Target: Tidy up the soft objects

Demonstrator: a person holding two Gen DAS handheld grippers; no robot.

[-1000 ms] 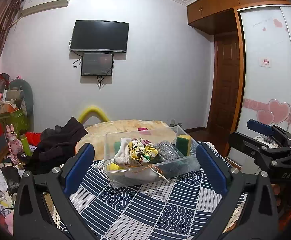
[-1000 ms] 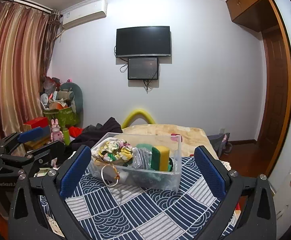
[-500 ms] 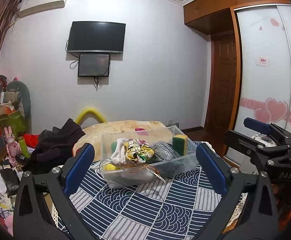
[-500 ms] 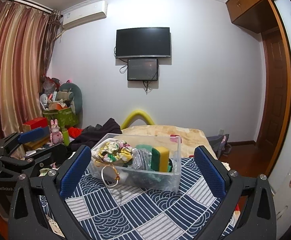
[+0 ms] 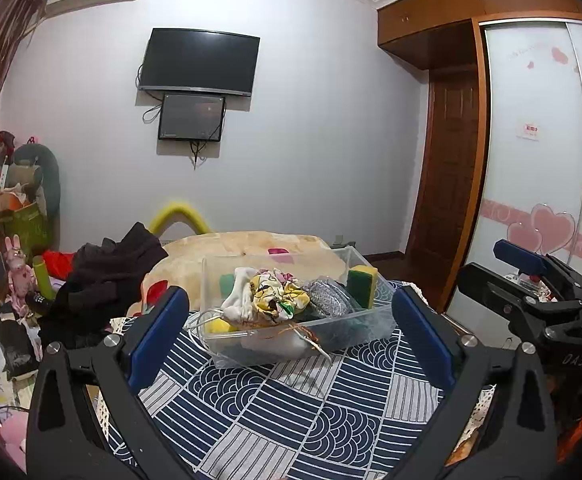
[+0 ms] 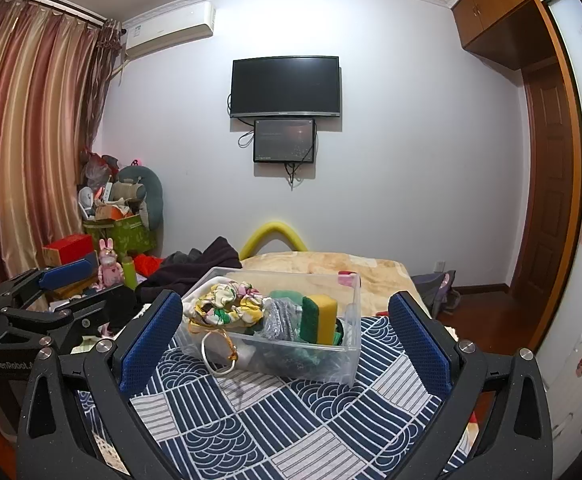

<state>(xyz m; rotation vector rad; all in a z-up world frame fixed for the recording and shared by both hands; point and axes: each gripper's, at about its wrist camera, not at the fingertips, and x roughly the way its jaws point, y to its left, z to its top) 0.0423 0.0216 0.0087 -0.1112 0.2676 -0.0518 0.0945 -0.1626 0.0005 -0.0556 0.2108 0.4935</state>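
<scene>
A clear plastic bin (image 5: 371, 322) (image 6: 343, 356) stands on a blue-and-white patterned cloth (image 5: 291, 404) (image 6: 275, 420). It holds a yellow floral cloth bundle (image 5: 275, 296) (image 6: 223, 308), a grey mesh piece (image 5: 329, 300) (image 6: 277, 316), a yellow-green sponge (image 5: 361, 286) (image 6: 319, 318) and a white cord (image 6: 211, 356). My left gripper (image 5: 289, 336) is open and empty, in front of the bin. My right gripper (image 6: 285, 338) is open and empty, also in front of the bin. Each gripper shows in the other's view, the right one (image 5: 531, 280) and the left one (image 6: 51, 292).
A beige blanket (image 5: 251, 246) lies behind the bin with dark clothes (image 5: 107, 276) at its left. Clutter and a pink toy rabbit (image 6: 109, 268) fill the far left. A wardrobe and door (image 5: 451, 160) stand at the right.
Both views have shifted slightly; the bin sits a little lower and nearer in the left wrist view. Both grippers stay open and empty.
</scene>
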